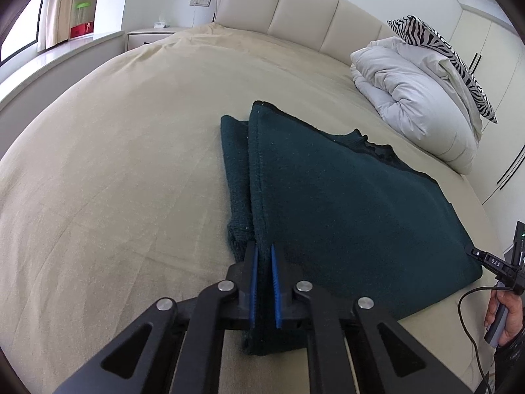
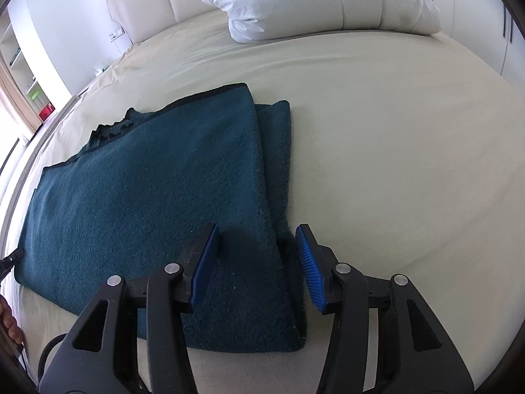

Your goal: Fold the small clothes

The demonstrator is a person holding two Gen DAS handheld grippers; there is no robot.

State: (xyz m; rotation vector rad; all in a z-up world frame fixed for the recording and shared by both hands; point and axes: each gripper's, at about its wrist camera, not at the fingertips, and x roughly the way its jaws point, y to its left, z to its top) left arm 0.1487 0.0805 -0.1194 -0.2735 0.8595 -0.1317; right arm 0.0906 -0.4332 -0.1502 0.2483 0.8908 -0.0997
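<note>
Left wrist view: left gripper (image 1: 264,249) pinching the near left edge of a dark teal knitted garment (image 1: 344,203), blue pads (image 1: 252,282) nearly together with the fabric fold squeezed between them. Garment lying on the beige bed sheet (image 1: 115,180), already folded with a sleeve (image 1: 234,170) tucked along its left side, dark collar trim showing at the far edge. Sitting beyond it near the padded cream headboard (image 1: 295,3): a folded white duvet (image 1: 413,98) with a zebra-print pillow (image 1: 449,55) leaning on top. Showing at the right edge: a hand (image 1: 505,315) gripping the handle of the other tool, a black cable looping beside it.

Right wrist view: right gripper (image 2: 257,256) hovering over the garment's (image 2: 147,213) near right corner, jaws standing partly apart, blue pads (image 2: 205,262) not pressing on the fabric; left pad over the cloth, right pad (image 2: 311,269) just beside the folded sleeve edge (image 2: 279,151). Garment spreading leftward across the sheet (image 2: 410,164), white duvet (image 2: 321,0) resting well behind.
</note>
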